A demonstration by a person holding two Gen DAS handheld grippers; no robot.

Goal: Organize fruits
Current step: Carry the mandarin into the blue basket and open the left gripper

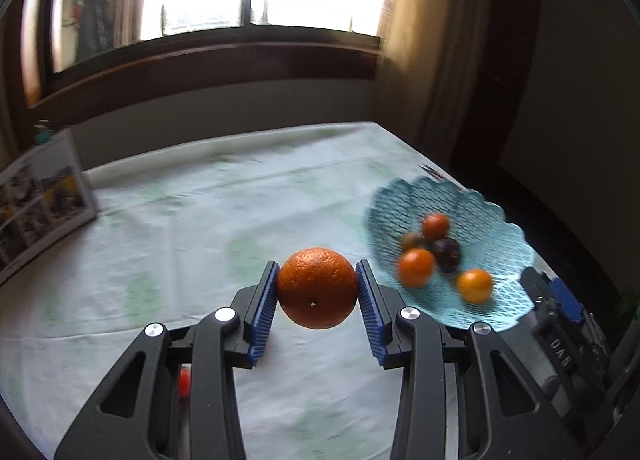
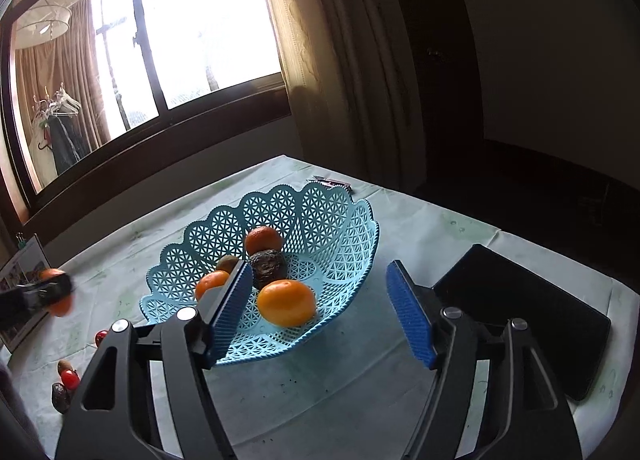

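Blue ribbed pads of the left gripper pinch an orange from both sides, holding it clear above the tablecloth. Ahead and to its right sits the basket, blurred in this view, so its fruit reads only as orange and dark blobs. A red thing shows through the gripper's left linkage, mostly hidden. The right gripper stands spread wide with nothing between its pads, just before the basket; its left finger covers part of a mandarin and a brownish fruit. Far to its left the other gripper appears smeared. Small fruits lie at lower left, partly cut off by the linkage. A dark slab lies right.
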